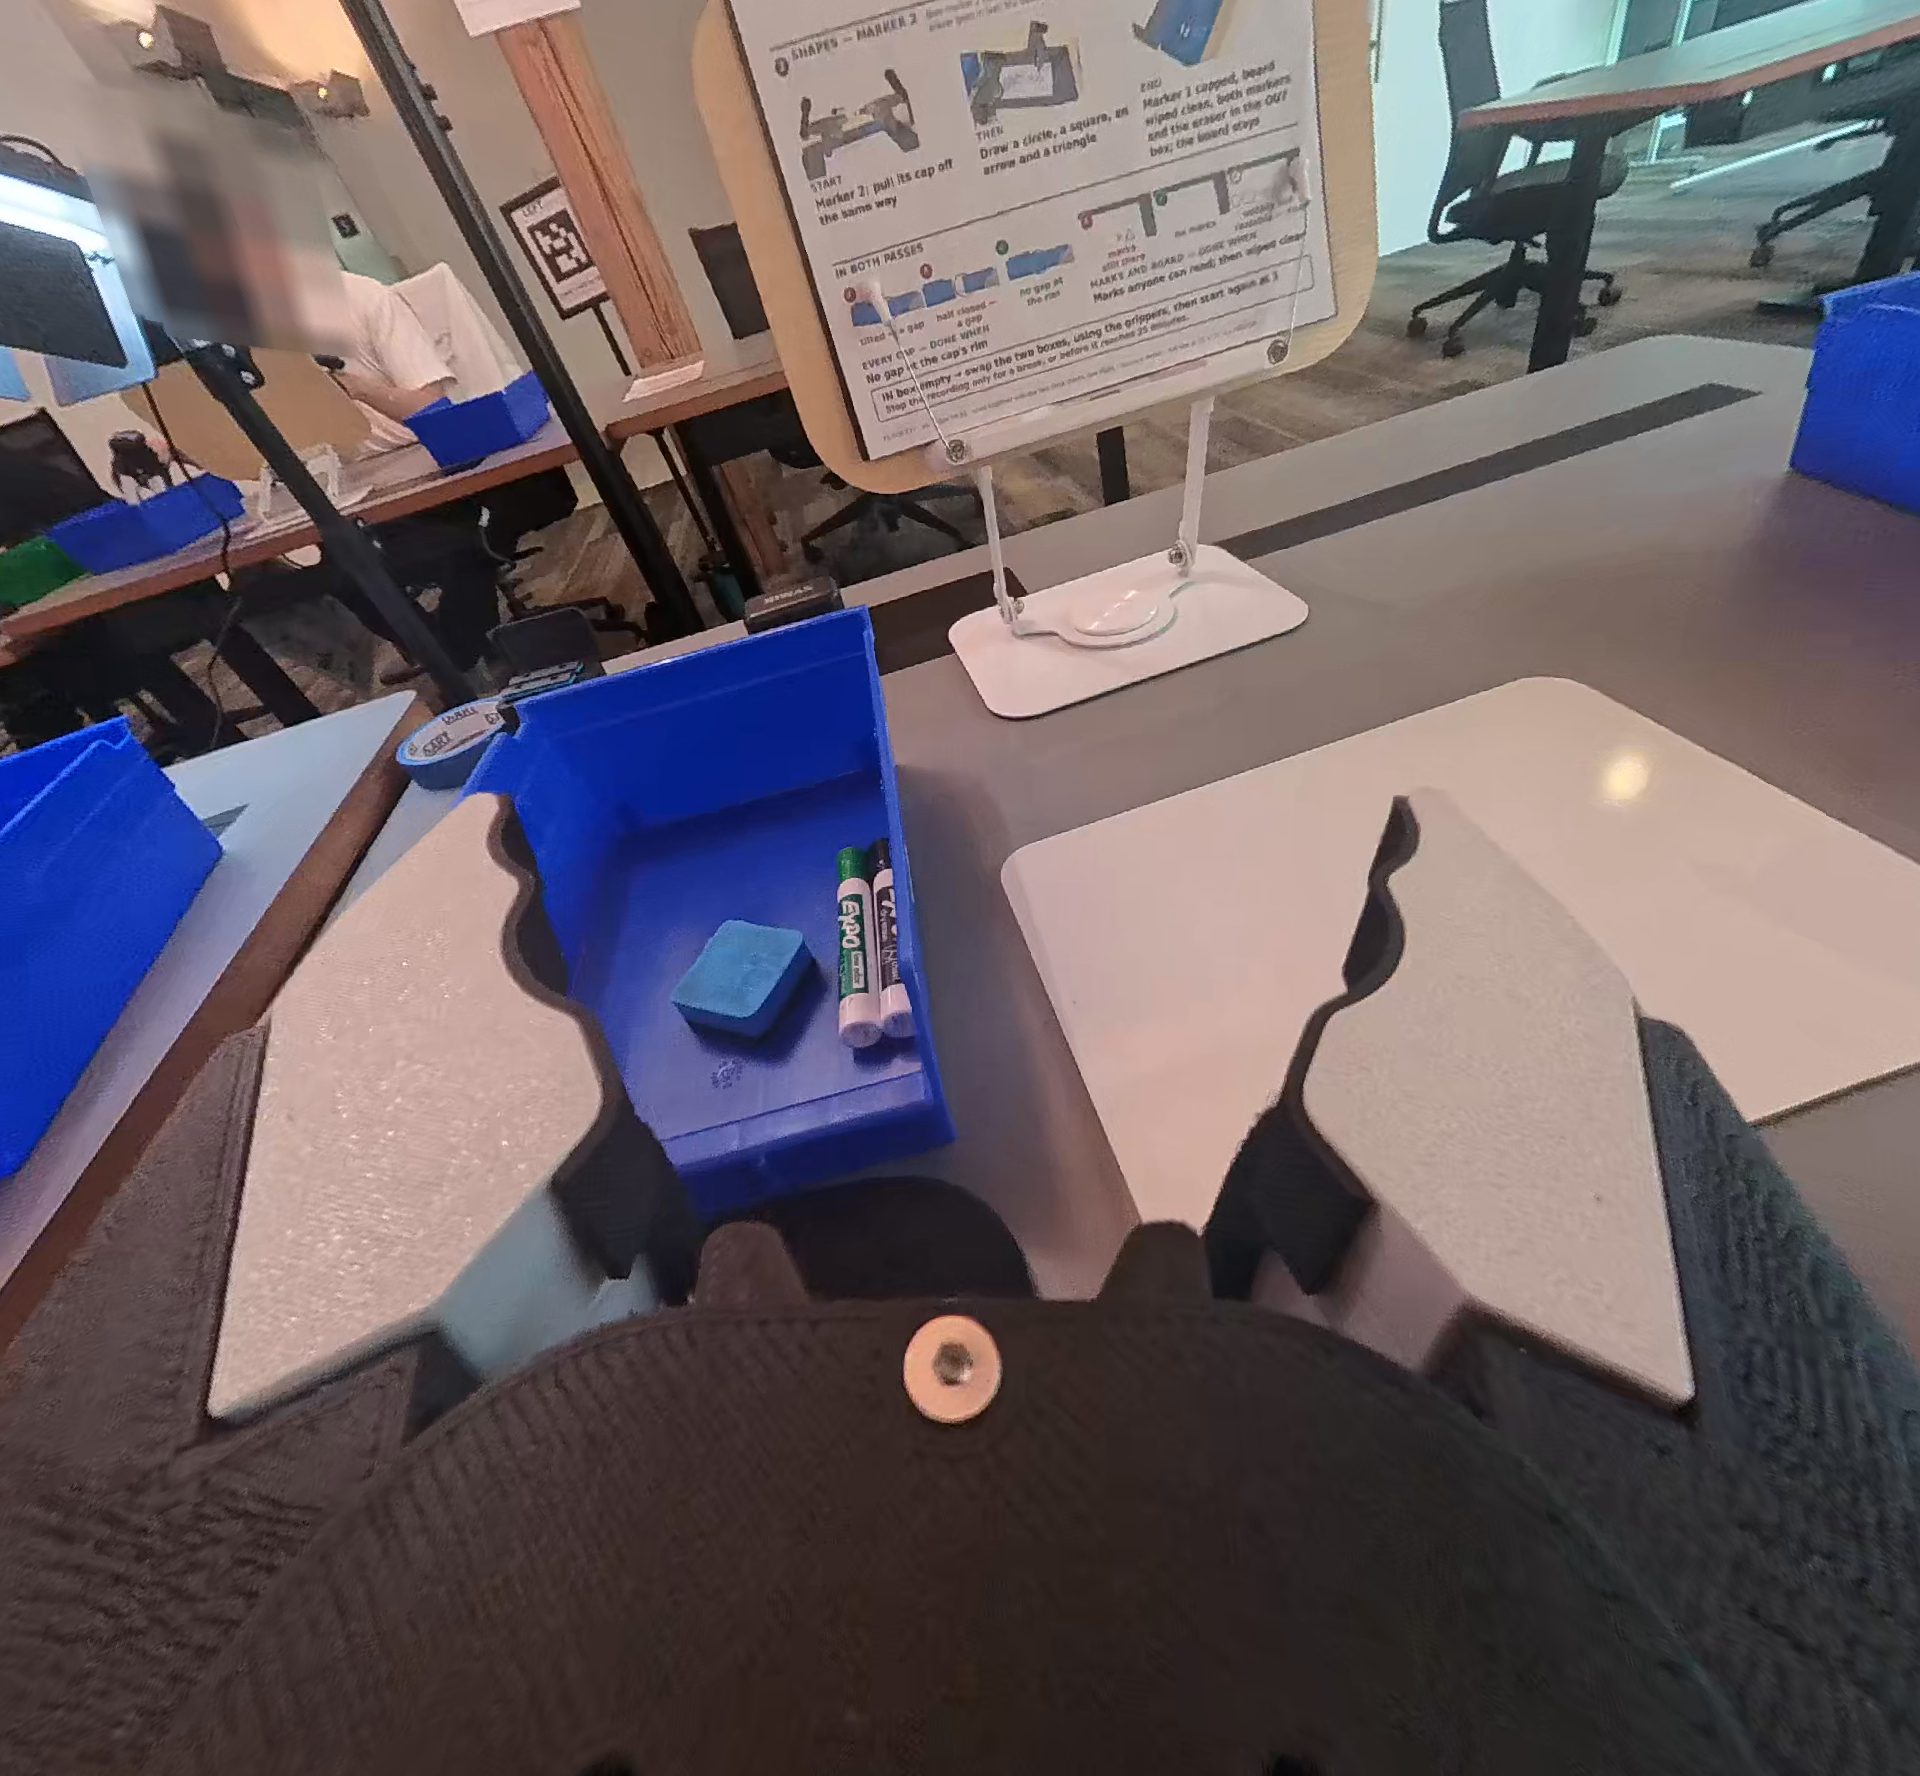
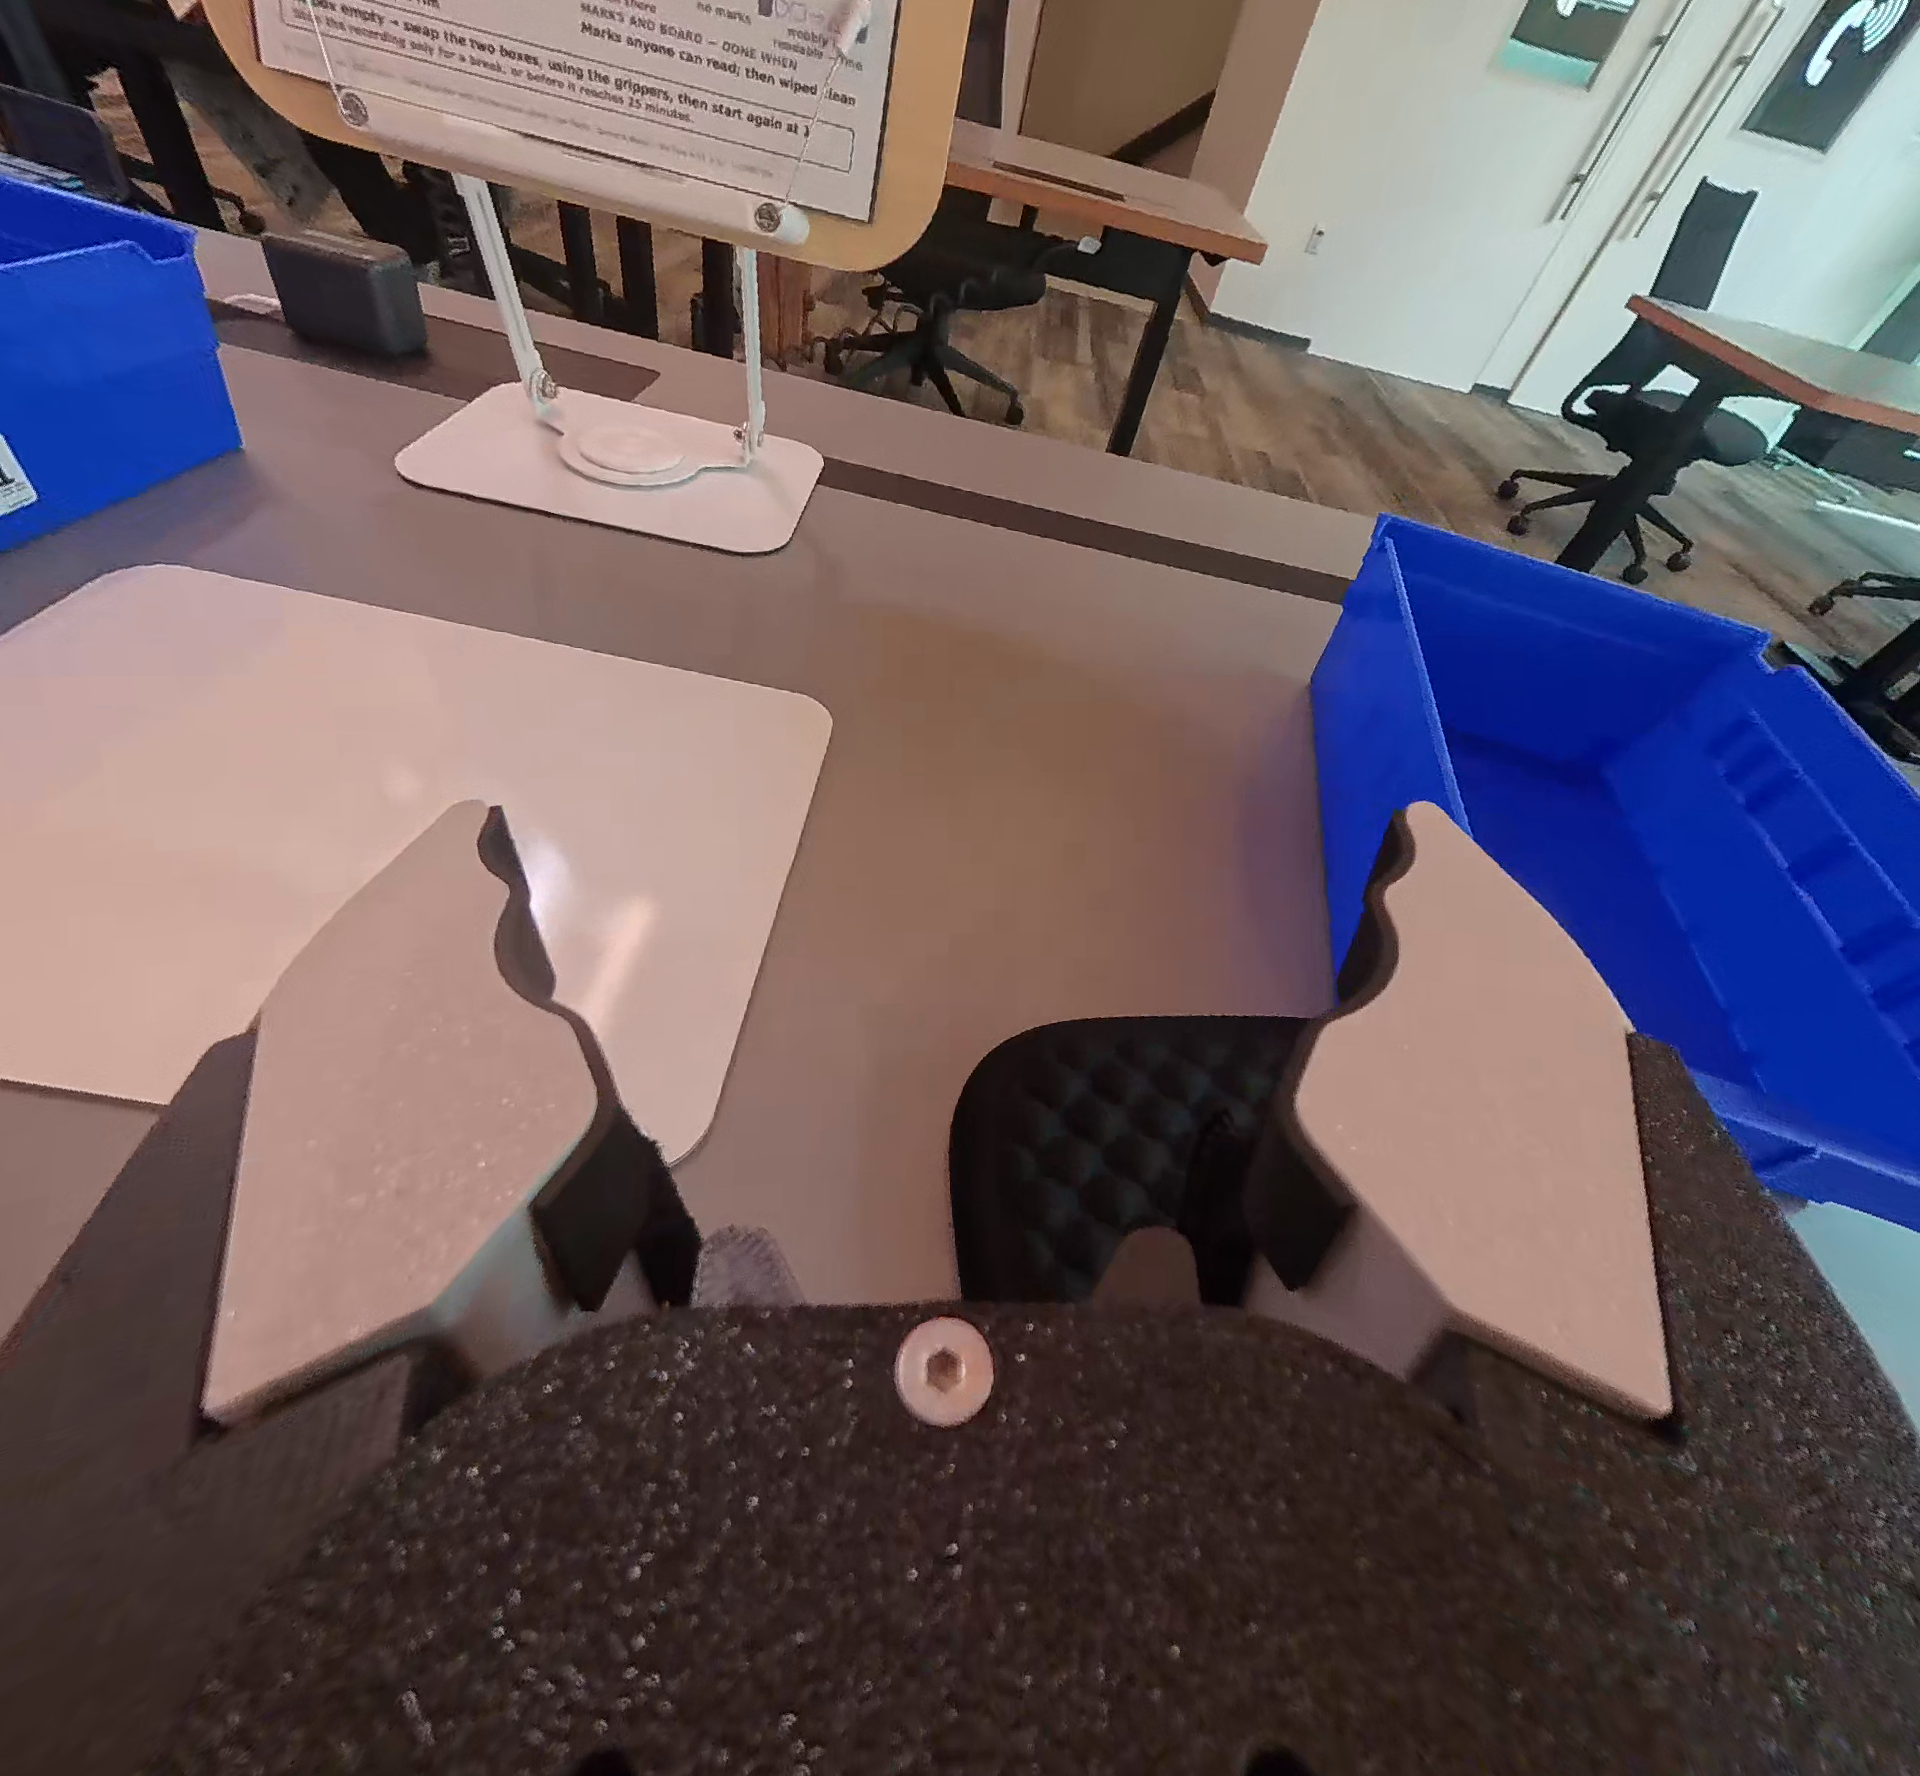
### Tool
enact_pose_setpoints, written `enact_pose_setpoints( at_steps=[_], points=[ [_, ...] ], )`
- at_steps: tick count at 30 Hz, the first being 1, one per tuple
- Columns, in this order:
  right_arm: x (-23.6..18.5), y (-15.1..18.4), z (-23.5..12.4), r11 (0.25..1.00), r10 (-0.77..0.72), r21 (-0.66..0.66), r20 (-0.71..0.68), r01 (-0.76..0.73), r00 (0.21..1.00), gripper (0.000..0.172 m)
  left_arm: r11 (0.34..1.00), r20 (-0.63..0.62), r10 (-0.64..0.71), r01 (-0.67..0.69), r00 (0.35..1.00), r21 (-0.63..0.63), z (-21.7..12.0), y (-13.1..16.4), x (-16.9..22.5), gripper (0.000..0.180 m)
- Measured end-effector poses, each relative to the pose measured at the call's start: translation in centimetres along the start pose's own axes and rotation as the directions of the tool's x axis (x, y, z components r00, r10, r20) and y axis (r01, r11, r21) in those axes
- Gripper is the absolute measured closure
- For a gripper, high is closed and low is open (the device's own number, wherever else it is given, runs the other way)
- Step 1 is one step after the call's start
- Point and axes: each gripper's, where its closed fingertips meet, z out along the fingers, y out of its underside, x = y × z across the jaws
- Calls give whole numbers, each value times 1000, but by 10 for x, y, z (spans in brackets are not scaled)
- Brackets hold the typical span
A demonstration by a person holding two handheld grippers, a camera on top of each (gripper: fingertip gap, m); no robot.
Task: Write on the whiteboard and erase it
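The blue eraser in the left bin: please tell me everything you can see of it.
The blue eraser is a small, squarish block with rounded corners, foam-like in look, its top a lighter blue than its sides. It lies flat on the floor of the blue bin, turned a little askew to the walls. To its right, apart from it, lie a green-capped marker and a black-capped marker side by side. Nothing else touches it; the left gripper is open above, holding nothing.

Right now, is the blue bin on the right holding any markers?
No, the blue bin on the right shows only its bare blue floor; the markers lie in the other bin.
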Motion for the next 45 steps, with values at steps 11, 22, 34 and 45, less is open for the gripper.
enact_pose_setpoints(
  at_steps=[11, 22, 34, 45],
  points=[
    [-4, 14, 10, 998, -15, -60, 30, 17, 999, 24, 998, -25, -4, 3, 1000, -60, 12, 17, 2, 35],
    [-9, 21, 13, 997, -32, -65, 68, 36, 997, 29, 994, -36, -19, 15, 999, -111, 15, 31, -7, 35],
    [-46, 28, 42, 984, 34, -177, 326, 25, 945, 170, 966, -139, -81, 43, 987, -255, 43, 75, -71, 180],
    [-62, 9, 84, 983, 30, -178, 357, 36, 934, 161, 791, -399, -141, -139, 906, -596, 122, 146, -57, 144]
  ],
)
